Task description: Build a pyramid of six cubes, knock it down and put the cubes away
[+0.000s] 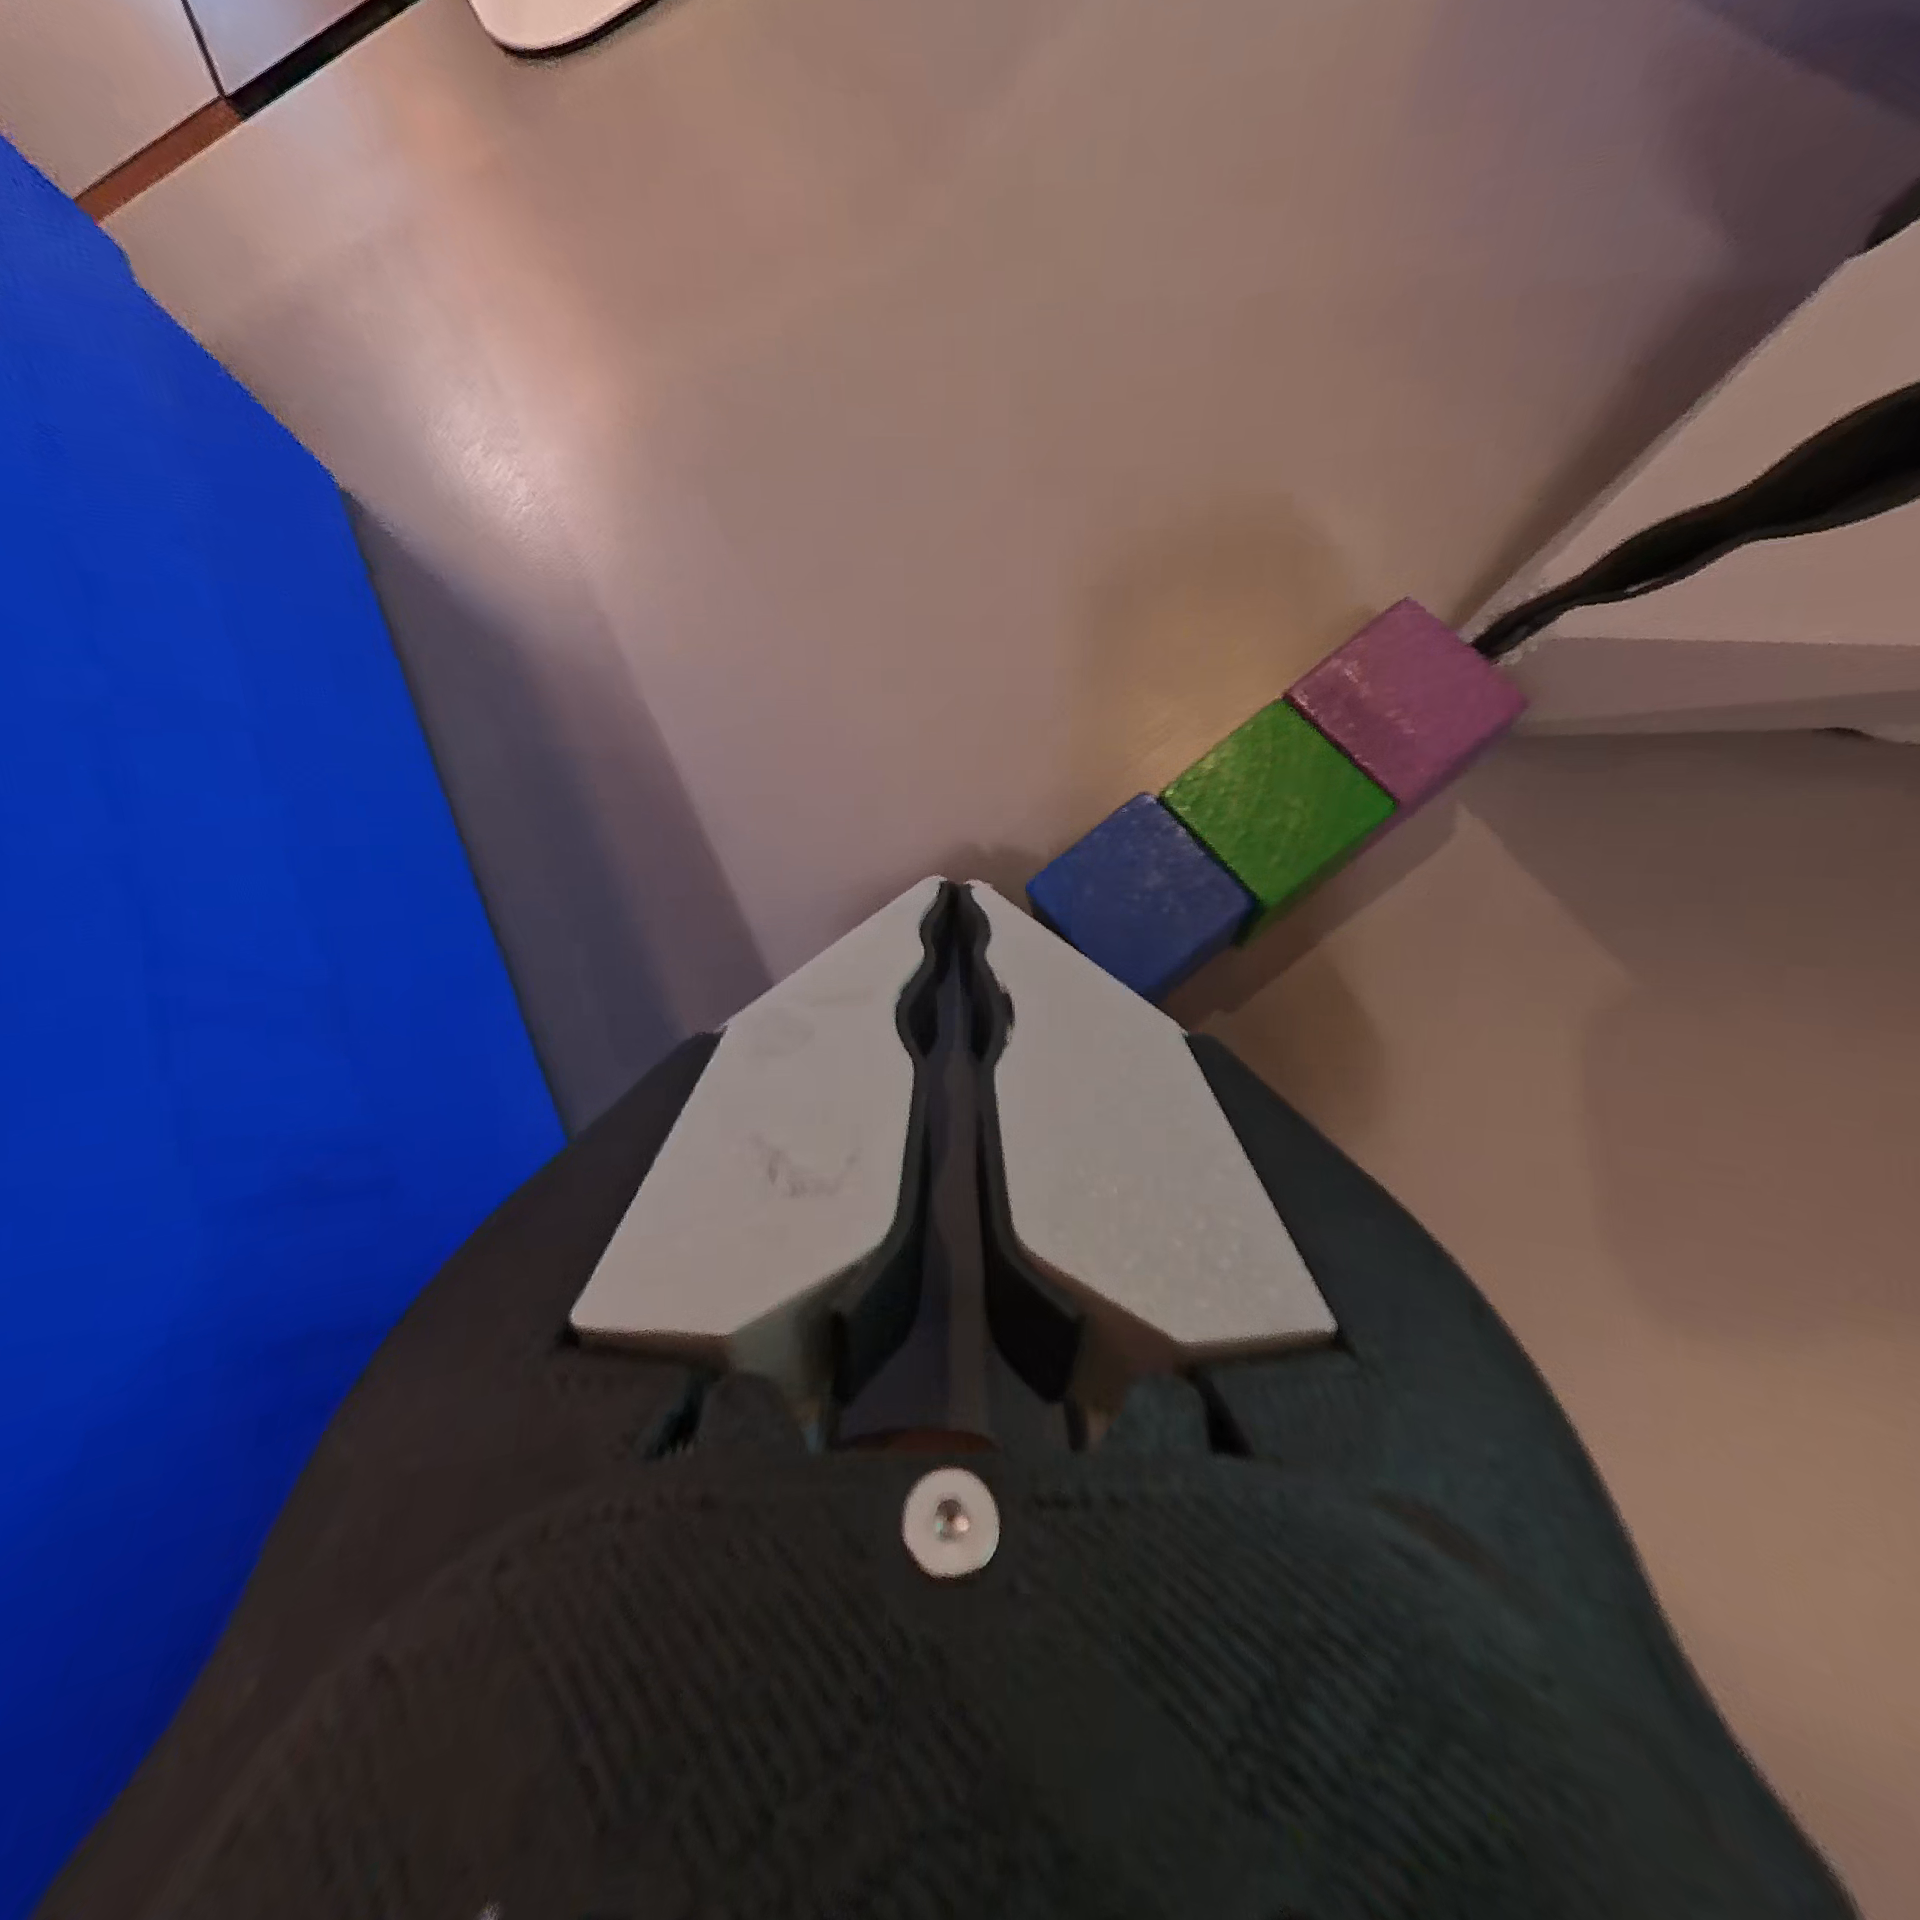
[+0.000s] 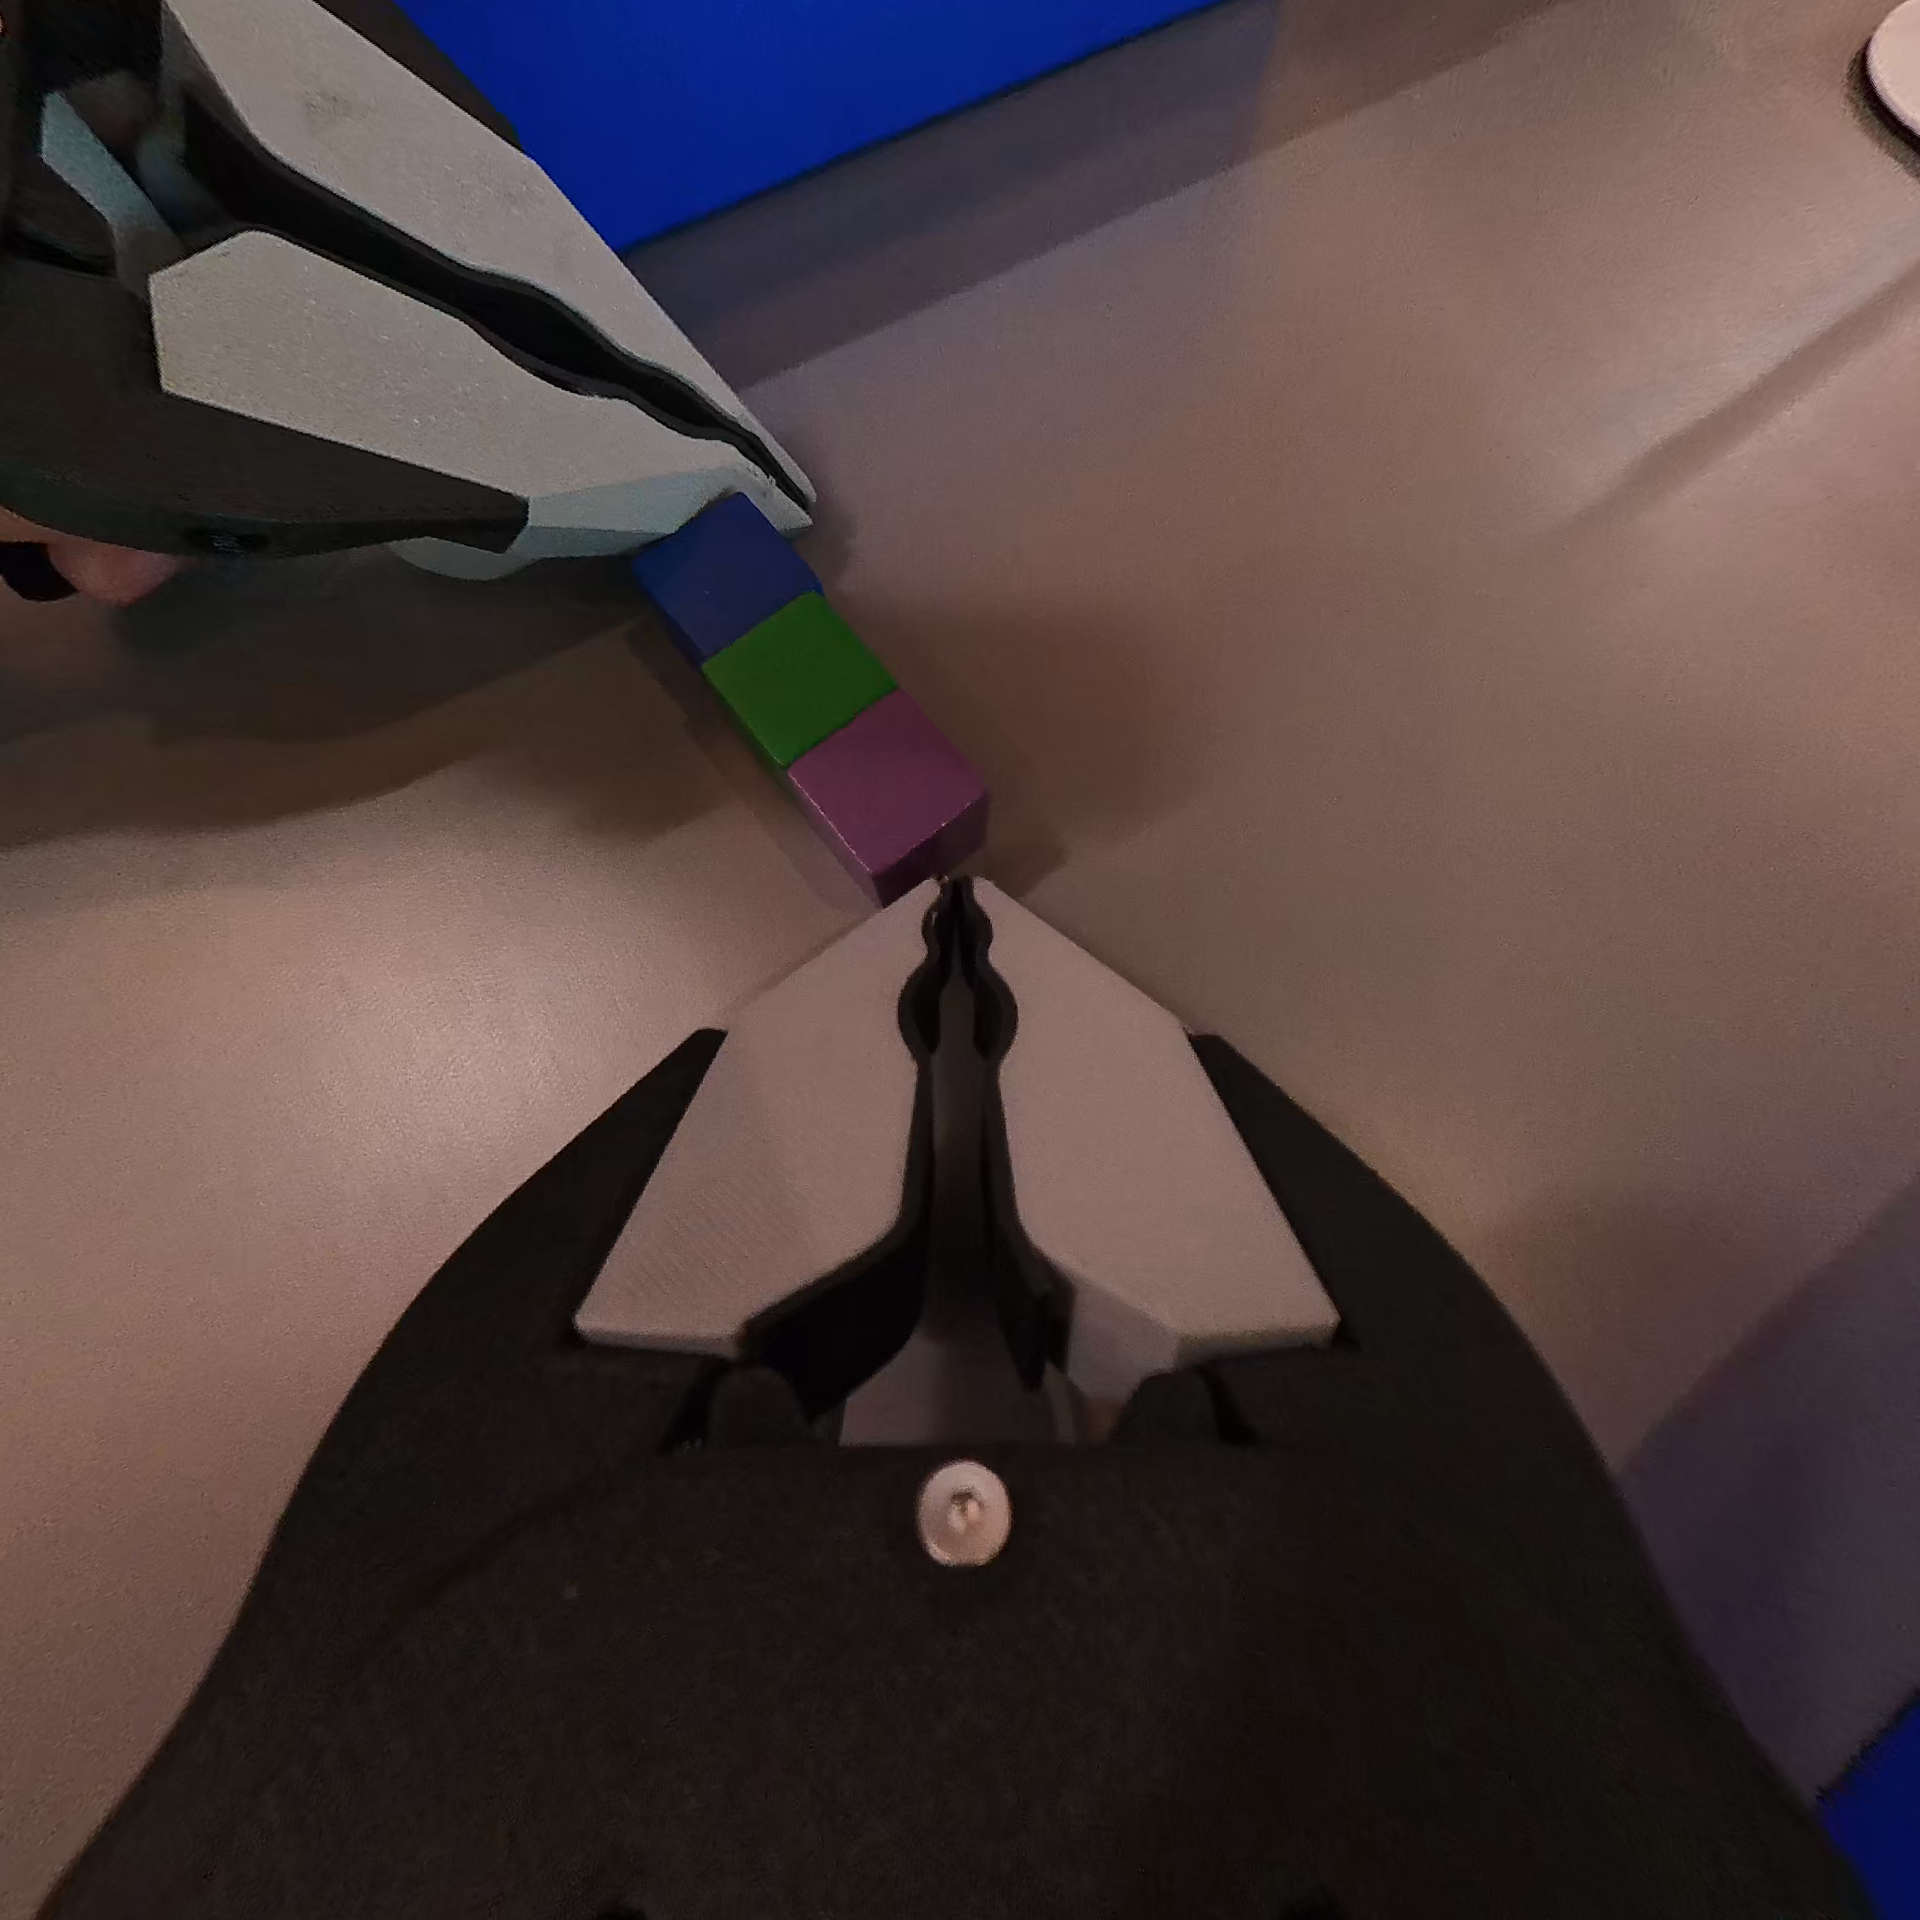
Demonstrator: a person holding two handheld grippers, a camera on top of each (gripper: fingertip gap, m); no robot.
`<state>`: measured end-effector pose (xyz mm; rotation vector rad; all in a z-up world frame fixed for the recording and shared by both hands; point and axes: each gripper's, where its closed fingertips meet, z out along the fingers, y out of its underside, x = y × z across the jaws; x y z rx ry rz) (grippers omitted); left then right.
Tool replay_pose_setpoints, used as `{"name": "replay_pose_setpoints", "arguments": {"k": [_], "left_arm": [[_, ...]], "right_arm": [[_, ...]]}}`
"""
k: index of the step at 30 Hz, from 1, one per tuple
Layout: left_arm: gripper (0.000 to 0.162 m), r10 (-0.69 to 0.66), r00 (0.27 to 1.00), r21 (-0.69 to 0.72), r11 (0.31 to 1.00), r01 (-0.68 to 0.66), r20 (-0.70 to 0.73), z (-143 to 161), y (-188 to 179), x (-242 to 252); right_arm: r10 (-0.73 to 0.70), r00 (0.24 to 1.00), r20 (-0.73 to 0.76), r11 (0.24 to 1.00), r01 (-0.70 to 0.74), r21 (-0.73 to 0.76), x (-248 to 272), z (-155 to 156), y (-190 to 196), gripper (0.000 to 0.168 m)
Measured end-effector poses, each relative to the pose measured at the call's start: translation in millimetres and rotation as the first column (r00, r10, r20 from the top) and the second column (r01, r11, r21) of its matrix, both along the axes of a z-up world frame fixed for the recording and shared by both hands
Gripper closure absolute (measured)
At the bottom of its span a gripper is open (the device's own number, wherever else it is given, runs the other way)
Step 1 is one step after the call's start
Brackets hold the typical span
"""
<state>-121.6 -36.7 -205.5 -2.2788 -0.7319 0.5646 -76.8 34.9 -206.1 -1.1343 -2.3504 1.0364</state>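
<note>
Three cubes lie in a tight row on the grey table: a blue cube, a green cube and a purple cube. My left gripper is shut and empty, its tip beside the blue cube's end; it also shows in the right wrist view. My right gripper is shut and empty, its tip at the purple cube's end; it also shows in the left wrist view. The two grippers flank the row from opposite ends.
A bright blue box stands to the left of the row. A pale round object sits at the table's far corner. The grey table spreads out beyond the cubes. The left gripper's tips are roughly 9 cm from the right gripper's.
</note>
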Motion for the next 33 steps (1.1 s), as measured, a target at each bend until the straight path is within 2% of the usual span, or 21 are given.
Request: {"name": "replay_pose_setpoints", "arguments": {"k": [13,16,20,24,27,28,30,33], "left_arm": [[0.162,0.004,1.000,0.012,1.000,-0.004,0.004,2,14,7],[0.162,0.018,0.999,0.029,0.999,-0.017,-0.047,21,11,10],[0.162,0.014,0.988,0.113,0.994,0.003,-0.153,79,2,25],[0.160,0.075,0.978,0.269,0.963,-0.021,-0.195,137,-36,28],[0.147,0.177,0.969,0.393,0.914,-0.098,-0.171,159,-83,9],[0.143,0.199,0.969,0.412,0.903,-0.123,-0.147,159,-97,1],[0.121,0.203,0.976,0.405,0.901,-0.155,-0.078,149,-117,-16],[0.119,0.208,0.978,0.338,0.922,-0.187,-0.027,126,-132,-49]], "right_arm": [[-0.045,0.999,-0.009,0.999,0.045,0.006,11,3,18,0.168],[-0.061,0.998,-0.026,0.998,0.060,-0.014,11,8,23,0.167],[-0.090,0.994,-0.067,0.996,0.090,0.003,10,12,31,0.161],[-0.106,0.988,-0.111,0.993,0.111,0.036,10,12,37,0.159],[-0.089,0.985,-0.146,0.994,0.096,0.042,12,14,36,0.159],[-0.078,0.984,-0.161,0.996,0.085,0.040,13,15,35,0.159],[-0.057,0.981,-0.186,0.997,0.066,0.038,15,19,32,0.159],[-0.052,0.972,-0.228,0.998,0.058,0.020,14,26,28,0.160]]}}
